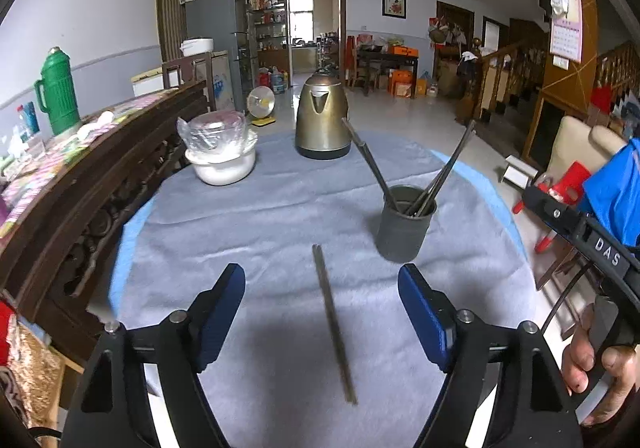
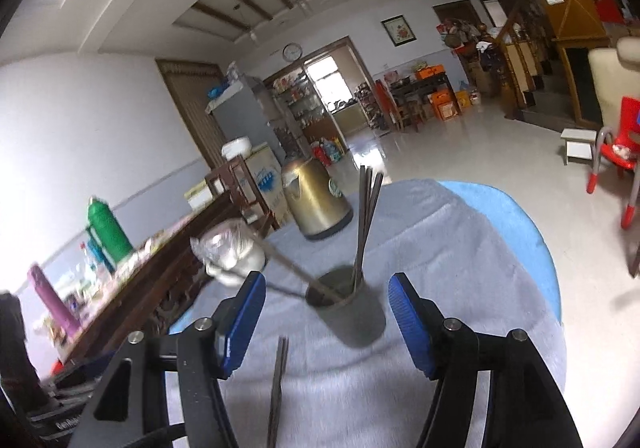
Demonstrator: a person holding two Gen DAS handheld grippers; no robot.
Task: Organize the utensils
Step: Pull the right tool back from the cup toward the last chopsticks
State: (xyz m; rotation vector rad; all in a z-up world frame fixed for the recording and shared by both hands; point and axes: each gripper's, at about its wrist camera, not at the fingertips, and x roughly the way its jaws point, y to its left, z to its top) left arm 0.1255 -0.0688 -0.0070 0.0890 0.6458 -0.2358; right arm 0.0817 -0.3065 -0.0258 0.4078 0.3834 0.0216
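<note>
Loose chopstick (image 1: 334,322), slim, straight, dull metal, lying on the table's (image 1: 260,207) napped grey cloth with its long axis running away between the spread, empty fingers of the left gripper (image 1: 322,312), nearer than the likewise spread, empty right gripper (image 2: 326,322) facing the dark cylindrical holder (image 2: 352,314).

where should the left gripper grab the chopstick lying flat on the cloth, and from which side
Probably near its middle, coming down from above. The chopstick lies flat on the grey cloth, running lengthwise between the open fingers of the left gripper, so the pads already face its long sides. It is thin and low, so the fingertips would need to reach the cloth. The holder cup stands apart, out of the way.
</note>
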